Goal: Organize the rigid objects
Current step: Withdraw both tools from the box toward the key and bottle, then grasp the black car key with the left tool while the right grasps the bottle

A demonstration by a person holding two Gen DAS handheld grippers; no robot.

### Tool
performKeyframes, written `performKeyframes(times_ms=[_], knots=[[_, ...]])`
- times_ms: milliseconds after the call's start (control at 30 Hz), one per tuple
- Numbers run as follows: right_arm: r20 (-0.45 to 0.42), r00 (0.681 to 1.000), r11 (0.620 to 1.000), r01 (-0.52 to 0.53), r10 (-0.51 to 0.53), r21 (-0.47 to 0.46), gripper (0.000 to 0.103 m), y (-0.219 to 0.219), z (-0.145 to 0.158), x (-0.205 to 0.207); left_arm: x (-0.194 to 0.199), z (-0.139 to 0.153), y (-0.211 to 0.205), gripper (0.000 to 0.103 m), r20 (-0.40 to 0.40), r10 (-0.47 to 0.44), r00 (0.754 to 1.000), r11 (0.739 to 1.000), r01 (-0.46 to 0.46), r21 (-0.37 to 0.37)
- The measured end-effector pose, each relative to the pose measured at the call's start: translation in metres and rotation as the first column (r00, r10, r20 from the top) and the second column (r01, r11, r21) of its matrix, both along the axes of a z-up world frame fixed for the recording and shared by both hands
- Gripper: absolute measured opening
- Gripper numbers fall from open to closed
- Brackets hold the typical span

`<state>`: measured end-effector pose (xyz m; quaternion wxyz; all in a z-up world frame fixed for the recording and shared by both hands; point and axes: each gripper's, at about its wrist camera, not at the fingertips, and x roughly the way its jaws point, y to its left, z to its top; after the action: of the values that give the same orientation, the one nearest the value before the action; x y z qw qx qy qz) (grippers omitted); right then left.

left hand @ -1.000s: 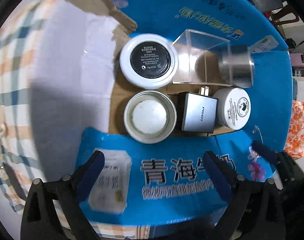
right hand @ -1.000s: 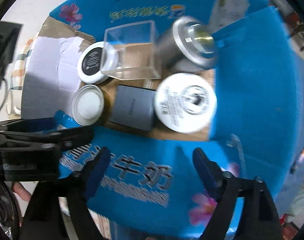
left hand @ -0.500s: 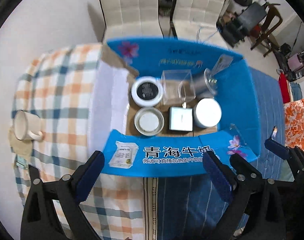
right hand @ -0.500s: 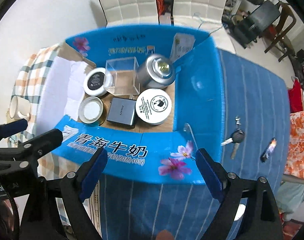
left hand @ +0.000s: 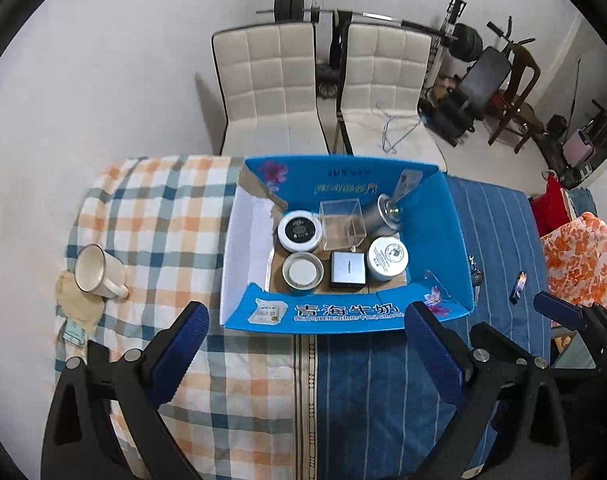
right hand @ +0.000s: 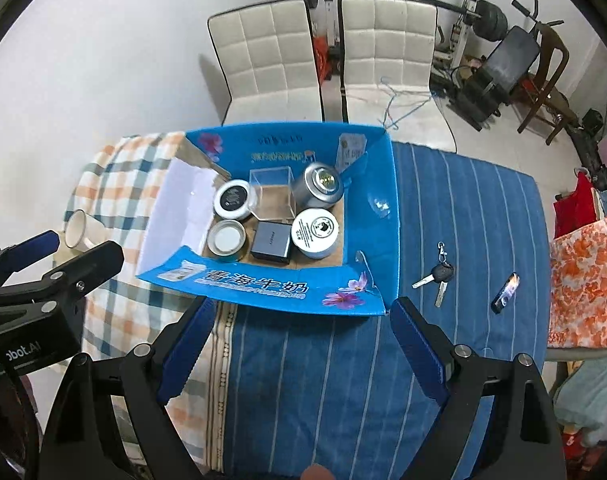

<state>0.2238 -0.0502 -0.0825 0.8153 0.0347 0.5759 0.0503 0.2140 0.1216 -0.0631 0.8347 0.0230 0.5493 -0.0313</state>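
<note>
Both tools are spread wide and hold nothing. The left tool (left hand: 303, 344) and right tool (right hand: 299, 332) hang above the near part of the cloth-covered counter (right hand: 323, 380), with the blue box (left hand: 343, 314) just beyond their tips. In the box's near row sit an open tin (left hand: 302, 271), a grey block (left hand: 347, 270) and a white jar (left hand: 387, 258). Behind them are a black-topped jar (left hand: 299, 230), a clear cube (left hand: 341, 224) and a silver can (right hand: 318, 186). Right of the box lie keys (right hand: 437, 276); far left stands a mug (left hand: 95, 272).
</note>
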Motion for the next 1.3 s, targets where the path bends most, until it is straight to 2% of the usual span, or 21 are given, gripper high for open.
performKeyframes(times_ms=[200, 367, 500, 600, 733, 833, 933, 1133, 1200, 1300], knots=[[0.029, 1.0, 1.0, 0.007, -0.008, 0.028, 0.092, 0.0, 0.02, -0.013, -0.011, 0.018, -0.005, 0.1, 0.04, -0.014, 0.999, 1.0, 0.013, 0.007], [0.032, 0.999, 0.998, 0.03, -0.032, 0.047, 0.092, -0.015, 0.025, -0.021, -0.014, 0.019, -0.02, 0.1, 0.057, -0.023, 0.998, 1.0, 0.024, -0.008], [0.013, 0.994, 0.994, 0.105, -0.106, 0.039, 0.092, -0.055, 0.018, -0.03, -0.011, 0.01, -0.053, 0.1, 0.057, -0.058, 0.997, 0.997, 0.06, -0.052], [-0.016, 0.981, 0.981, 0.195, -0.194, 0.015, 0.092, -0.102, 0.007, -0.039, -0.004, -0.003, -0.1, 0.1, 0.04, -0.125, 0.991, 0.988, 0.128, -0.085], [-0.057, 0.941, 0.943, 0.333, -0.334, -0.024, 0.092, -0.179, -0.016, -0.051, 0.007, -0.019, -0.162, 0.1, 0.012, -0.218, 0.976, 0.968, 0.218, -0.126], [-0.091, 0.903, 0.908, 0.417, -0.42, -0.042, 0.092, -0.235, -0.037, -0.053, 0.023, -0.04, -0.219, 0.1, -0.025, -0.295, 0.955, 0.946, 0.288, -0.146], [-0.132, 0.871, 0.88, 0.472, -0.474, -0.05, 0.092, -0.283, -0.064, -0.048, 0.041, -0.063, -0.265, 0.1, -0.074, -0.333, 0.94, 0.933, 0.317, -0.168], [-0.218, 0.809, 0.833, 0.552, -0.546, -0.034, 0.092, -0.358, -0.127, -0.034, 0.074, -0.134, -0.327, 0.1, -0.208, -0.352, 0.912, 0.935, 0.336, -0.111], [-0.247, 0.8, 0.829, 0.559, -0.546, -0.022, 0.092, -0.372, -0.147, -0.028, 0.084, -0.164, -0.34, 0.096, -0.274, -0.35, 0.896, 0.937, 0.336, -0.098], [-0.3, 0.789, 0.831, 0.556, -0.537, -0.025, 0.092, -0.387, -0.181, -0.018, 0.091, -0.205, -0.355, 0.095, -0.358, -0.328, 0.874, 0.943, 0.328, -0.062]])
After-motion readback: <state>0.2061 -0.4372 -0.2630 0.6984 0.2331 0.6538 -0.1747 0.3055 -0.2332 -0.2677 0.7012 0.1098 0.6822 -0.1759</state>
